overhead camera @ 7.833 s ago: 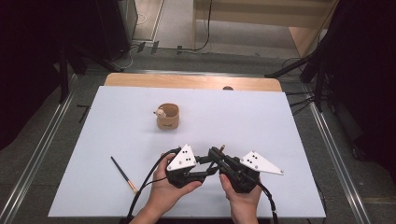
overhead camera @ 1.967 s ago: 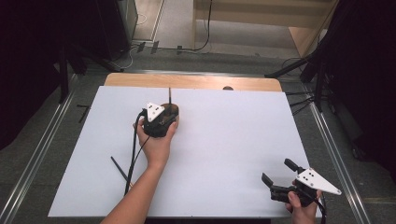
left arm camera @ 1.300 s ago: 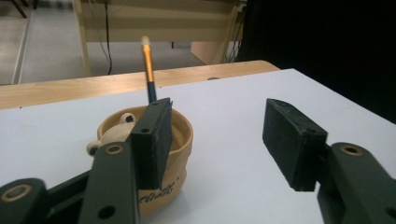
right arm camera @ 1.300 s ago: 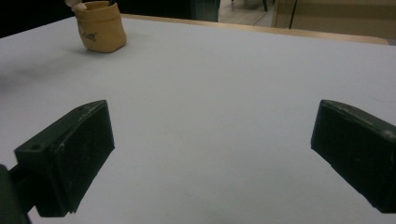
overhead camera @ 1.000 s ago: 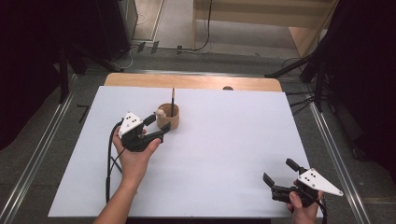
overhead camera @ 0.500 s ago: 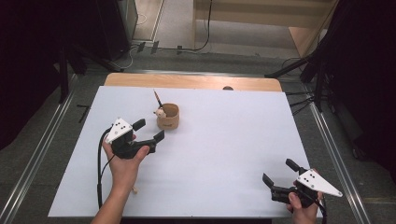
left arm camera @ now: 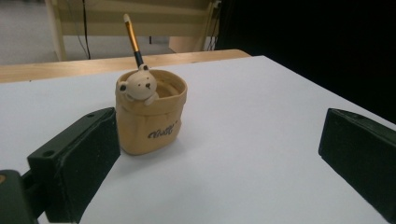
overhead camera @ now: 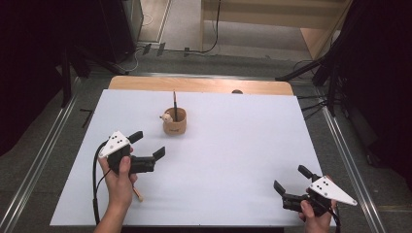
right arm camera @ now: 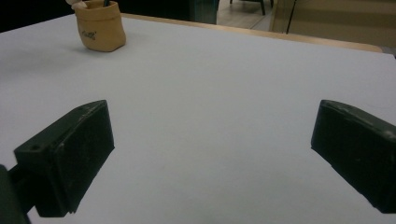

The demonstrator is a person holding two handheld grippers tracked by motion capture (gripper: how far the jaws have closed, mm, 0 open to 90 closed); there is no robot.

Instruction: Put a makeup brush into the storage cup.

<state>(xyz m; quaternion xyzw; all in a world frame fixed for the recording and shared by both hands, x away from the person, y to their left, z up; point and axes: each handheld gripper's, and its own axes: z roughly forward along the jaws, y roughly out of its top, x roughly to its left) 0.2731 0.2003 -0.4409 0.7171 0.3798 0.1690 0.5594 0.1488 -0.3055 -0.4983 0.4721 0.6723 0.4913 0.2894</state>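
A small tan cup with a bear figure on its rim stands at the table's far middle. A thin brush stands in it, and nothing holds the brush. My left gripper hovers to the near left of the cup, pointing at it; its jaws have just been opening and nothing is between them. In the left gripper view the cup and brush sit ahead of the wide-apart jaws. My right gripper rests open at the near right corner, far from the cup.
A second thin stick pokes out on the white table sheet under my left hand. A wooden strip runs along the table's far edge. Metal rails flank both sides, with dark floor and furniture beyond.
My left gripper has drawn back from the cup toward the near left and its jaws have spread. The brush stays standing in the cup. The right gripper has not moved.
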